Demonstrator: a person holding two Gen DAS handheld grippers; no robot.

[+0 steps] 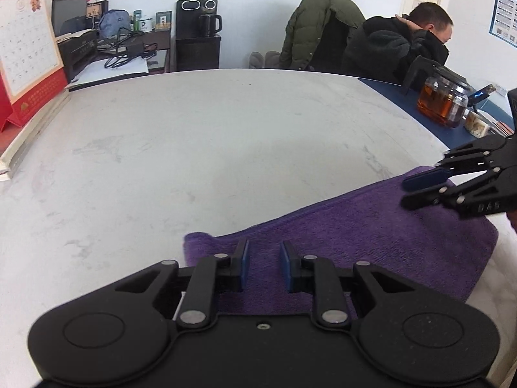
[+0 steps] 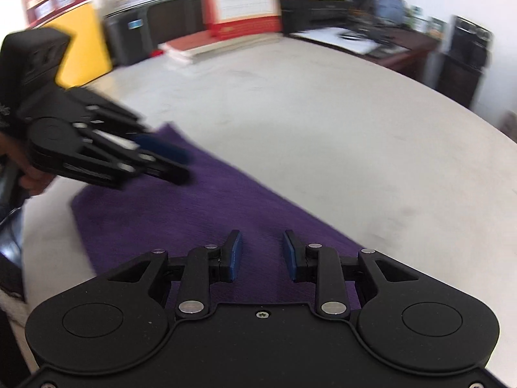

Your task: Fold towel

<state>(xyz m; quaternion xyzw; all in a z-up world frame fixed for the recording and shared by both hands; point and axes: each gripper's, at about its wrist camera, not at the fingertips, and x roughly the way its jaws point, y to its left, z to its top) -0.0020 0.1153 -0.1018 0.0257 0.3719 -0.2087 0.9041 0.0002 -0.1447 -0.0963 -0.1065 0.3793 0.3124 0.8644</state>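
Left gripper (image 1: 262, 266): blue pads parted, a narrow gap between them, nothing in it; poised above the near left corner of the purple towel (image 1: 339, 242), pointing down and forward.
Right gripper (image 2: 261, 255): jaws likewise apart and empty, hanging over the towel's other end; in the left wrist view it enters from the right edge, above the far right corner.
Purple towel: lies flat on the pale grey counter (image 1: 210, 145) close to the near edge, long side running left to right; appears already doubled over, though the layers cannot be counted.
Step in hand, by judgement: approach to a fresh grasp, one gripper per end, no cloth yet taken. Next move calls for lowering each pair of pads onto an edge or corner, pinching all layers together, then lifting both ends evenly and carrying them over to meet the opposite side.
Beyond the towel: glass teapot (image 1: 442, 103) with amber tea on a blue mat, desk calendar (image 1: 26, 55) at far left, seated person in a dark coat (image 1: 397, 45) behind the counter.
Hard to make out: right wrist view is motion-blurred; towel's near edge is hidden under both gripper bodies; contact between pads and cloth cannot be told
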